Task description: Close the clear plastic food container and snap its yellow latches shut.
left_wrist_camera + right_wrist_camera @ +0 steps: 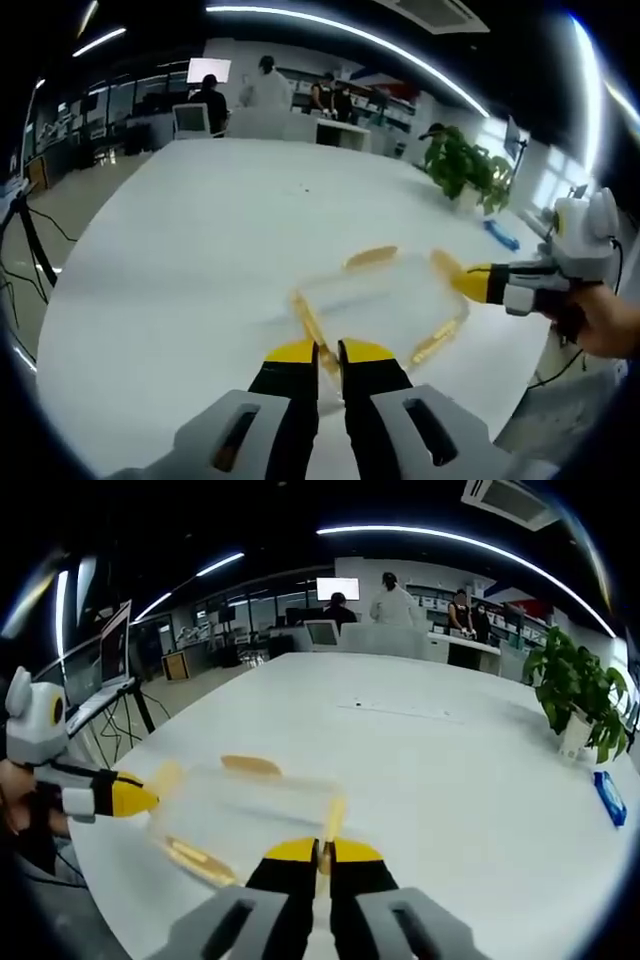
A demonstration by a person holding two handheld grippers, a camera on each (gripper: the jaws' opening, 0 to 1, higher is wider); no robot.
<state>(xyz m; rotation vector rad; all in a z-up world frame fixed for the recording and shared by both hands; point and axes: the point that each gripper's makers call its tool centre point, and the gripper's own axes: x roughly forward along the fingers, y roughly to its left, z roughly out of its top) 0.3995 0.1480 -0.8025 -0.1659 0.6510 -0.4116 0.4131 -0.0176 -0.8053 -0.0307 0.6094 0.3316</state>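
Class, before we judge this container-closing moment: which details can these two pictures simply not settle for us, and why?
- Left gripper view: motion blur smears the clear container; lid seating unreadable.
- Right gripper view: the right gripper covers the near latch; snapped or not, unclear.
- Both views: whether each gripper pinches a latch.
- Right gripper view: the blue object is too small to identify.

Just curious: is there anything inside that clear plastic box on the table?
The box looks empty; the white table shows through it. Motion blur and both grippers' tips at its edges hide small details.
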